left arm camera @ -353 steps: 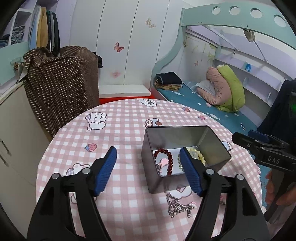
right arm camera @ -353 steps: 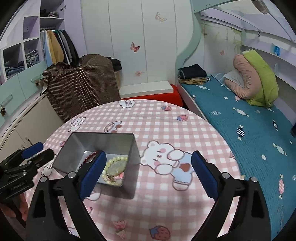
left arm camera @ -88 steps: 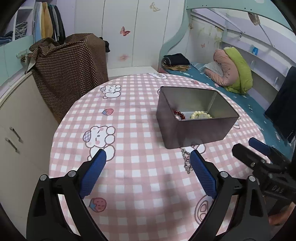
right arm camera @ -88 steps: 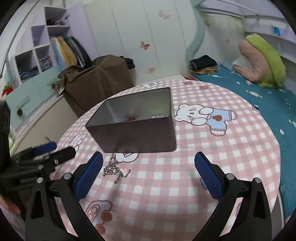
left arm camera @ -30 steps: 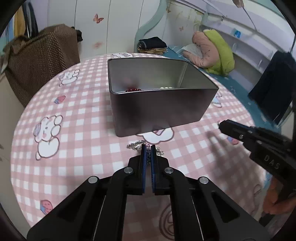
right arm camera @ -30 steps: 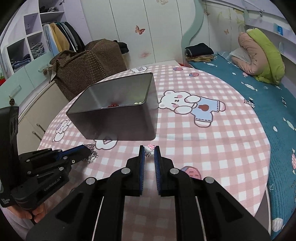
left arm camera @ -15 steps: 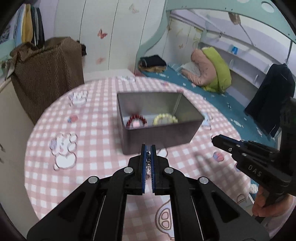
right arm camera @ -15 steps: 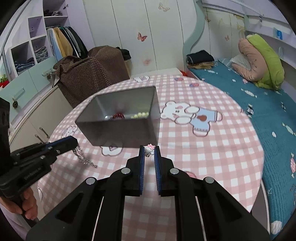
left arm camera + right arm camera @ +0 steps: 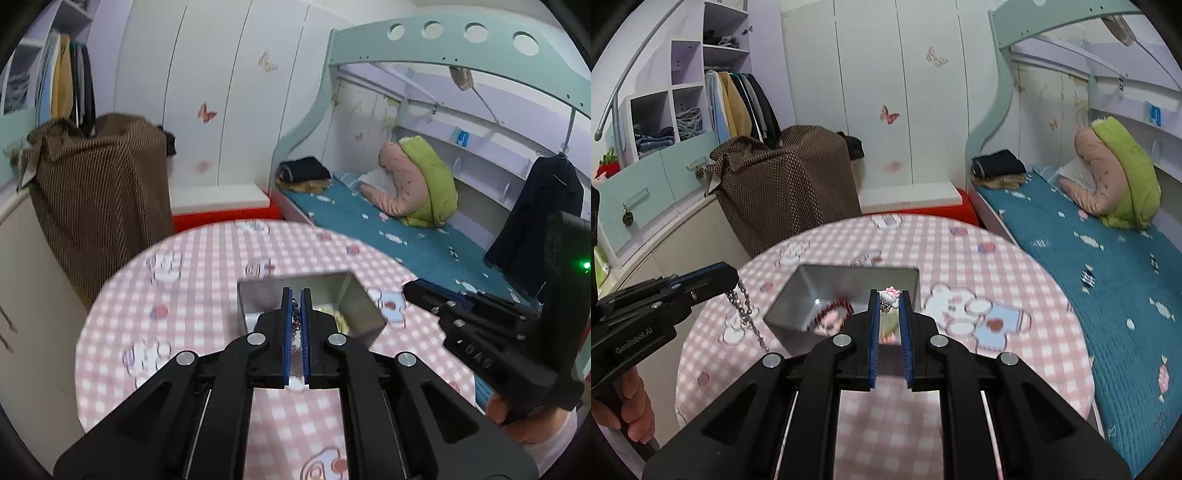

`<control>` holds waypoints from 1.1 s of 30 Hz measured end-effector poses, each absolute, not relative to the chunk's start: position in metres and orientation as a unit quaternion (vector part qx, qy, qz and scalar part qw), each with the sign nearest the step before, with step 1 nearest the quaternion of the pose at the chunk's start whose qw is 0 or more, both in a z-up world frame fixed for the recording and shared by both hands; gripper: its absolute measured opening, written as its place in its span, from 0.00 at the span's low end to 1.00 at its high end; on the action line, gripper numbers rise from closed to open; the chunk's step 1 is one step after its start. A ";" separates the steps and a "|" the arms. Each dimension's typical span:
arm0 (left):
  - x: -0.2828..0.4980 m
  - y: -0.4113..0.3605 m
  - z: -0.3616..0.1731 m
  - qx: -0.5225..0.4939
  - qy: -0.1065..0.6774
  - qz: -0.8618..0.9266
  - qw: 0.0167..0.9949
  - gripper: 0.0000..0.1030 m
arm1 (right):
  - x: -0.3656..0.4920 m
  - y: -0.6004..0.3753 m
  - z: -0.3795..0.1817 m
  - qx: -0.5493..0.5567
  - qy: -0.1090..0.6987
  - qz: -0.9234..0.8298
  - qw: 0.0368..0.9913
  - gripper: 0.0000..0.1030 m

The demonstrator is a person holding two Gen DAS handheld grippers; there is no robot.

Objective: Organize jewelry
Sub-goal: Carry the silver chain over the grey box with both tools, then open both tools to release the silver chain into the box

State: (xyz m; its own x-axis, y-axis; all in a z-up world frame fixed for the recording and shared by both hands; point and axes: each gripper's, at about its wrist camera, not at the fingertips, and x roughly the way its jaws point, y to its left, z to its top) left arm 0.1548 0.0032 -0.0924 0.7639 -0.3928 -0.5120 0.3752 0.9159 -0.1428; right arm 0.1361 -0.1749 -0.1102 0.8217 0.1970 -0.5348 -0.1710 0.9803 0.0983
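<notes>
**Both pieces held over the tin**

While the silver chain hangs from your left gripper, its fingers are pressed together on the upper links, and the rest dangles straight down, clear of the surface. Its long axis runs vertically, and in the right wrist view it hangs just outside the tin's left wall. The open metal tin sits ahead of and below both tools, and it already holds a dark red bead bracelet and a pale bead bracelet.

Your right gripper is also closed down, its fingers pinching a small white cat charm with a pink bow at the very tips. From that camera the charm lines up with the tin's near right part, so the right hand looks nearer to a clean drop. The left hand probably needs to carry the chain sideways over the rim before letting go, or the tail may land outside.

Readable writing: "GenRobot.AI" on the left tool's body in the right wrist view, and letters that look like "DAS" on the right tool's body in the left wrist view.
</notes>
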 end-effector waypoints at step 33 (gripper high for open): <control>0.235 -0.009 -0.138 -0.040 0.335 -0.209 0.918 0.45 | 0.196 -0.162 -0.146 0.026 0.342 0.130 0.930 0.10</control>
